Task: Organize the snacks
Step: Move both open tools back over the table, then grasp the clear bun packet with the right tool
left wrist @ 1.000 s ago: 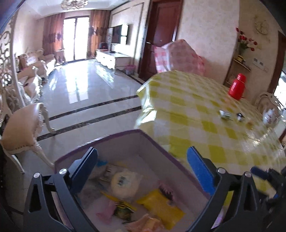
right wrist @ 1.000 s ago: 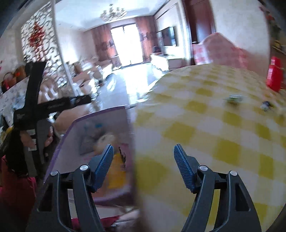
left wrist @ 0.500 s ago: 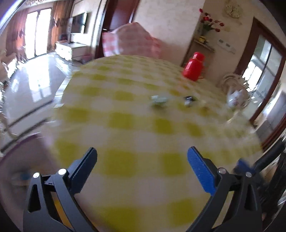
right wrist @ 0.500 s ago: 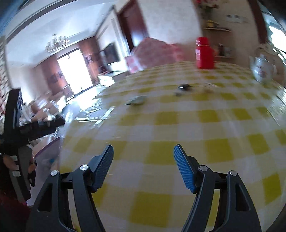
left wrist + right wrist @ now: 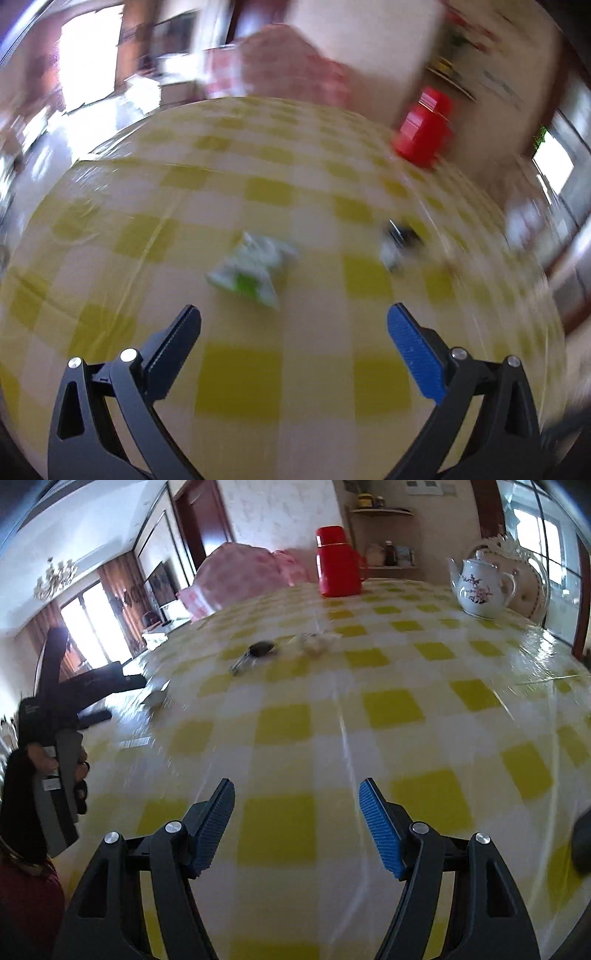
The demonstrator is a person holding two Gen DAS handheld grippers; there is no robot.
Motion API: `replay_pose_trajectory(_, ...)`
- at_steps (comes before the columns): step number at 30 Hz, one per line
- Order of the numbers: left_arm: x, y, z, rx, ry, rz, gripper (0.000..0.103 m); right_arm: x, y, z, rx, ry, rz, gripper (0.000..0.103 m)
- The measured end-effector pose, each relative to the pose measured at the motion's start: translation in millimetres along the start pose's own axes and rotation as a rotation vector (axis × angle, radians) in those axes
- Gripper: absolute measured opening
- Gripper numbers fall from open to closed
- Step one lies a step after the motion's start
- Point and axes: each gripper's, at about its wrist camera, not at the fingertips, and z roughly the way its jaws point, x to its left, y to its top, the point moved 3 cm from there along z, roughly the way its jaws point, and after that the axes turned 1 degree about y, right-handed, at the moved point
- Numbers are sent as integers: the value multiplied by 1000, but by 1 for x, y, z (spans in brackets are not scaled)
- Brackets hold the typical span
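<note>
A white and green snack packet [image 5: 255, 273] lies on the yellow checked tablecloth [image 5: 236, 387], just ahead of my left gripper [image 5: 293, 325], which is open and empty above the table. The packet also shows, small and blurred, in the right wrist view [image 5: 155, 698]. My right gripper [image 5: 295, 808] is open and empty over the cloth, nearer the table's front. The left gripper's body [image 5: 55, 720] appears at the left of the right wrist view. The snack basket is out of view.
A dark key with fob [image 5: 255, 653] [image 5: 400, 240] and a small white crumpled item [image 5: 317, 642] lie mid-table. A red thermos [image 5: 338, 563] [image 5: 424, 129] and a white teapot [image 5: 480, 587] stand at the far side. A pink-covered chair [image 5: 243, 572] is behind the table.
Both grippers swung away from the purple basket and moved out over the table. The left gripper has come closer to the white and green packet. Both stayed open.
</note>
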Motion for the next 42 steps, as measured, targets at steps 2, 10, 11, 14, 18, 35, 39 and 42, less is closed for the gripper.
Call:
replay_pose_trajectory(2,4,14,10,-28,23,-121,101,-11,21,17,9,6,50,69)
replay_pose_trajectory(10,-57,6,37,-48,-106,95,101,-28,103,89,-12,-3,115,70)
replay_pose_trajectory(11,-63,5,38,-46,-112,166,101,-21,112,101,-8,-34,31,74)
replay_pose_trajectory(14,-66,2,43,-27,-104,211,101,-5,124,134,48,-90,-214,81)
replay_pose_trajectory(18,-71,1,49,32,-160,201,101,-9,141,172,111,-78,-313,82)
replay_pose_trajectory(35,-17,33,59,115,-59,71,101,2,147,175,93,-18,-378,0)
replay_pose_trajectory(39,8,41,56,97,-23,-13,101,14,127,146,67,-25,-401,0)
replay_pose_trajectory(42,21,42,56,98,-43,-87,101,14,130,144,65,-21,-365,20)
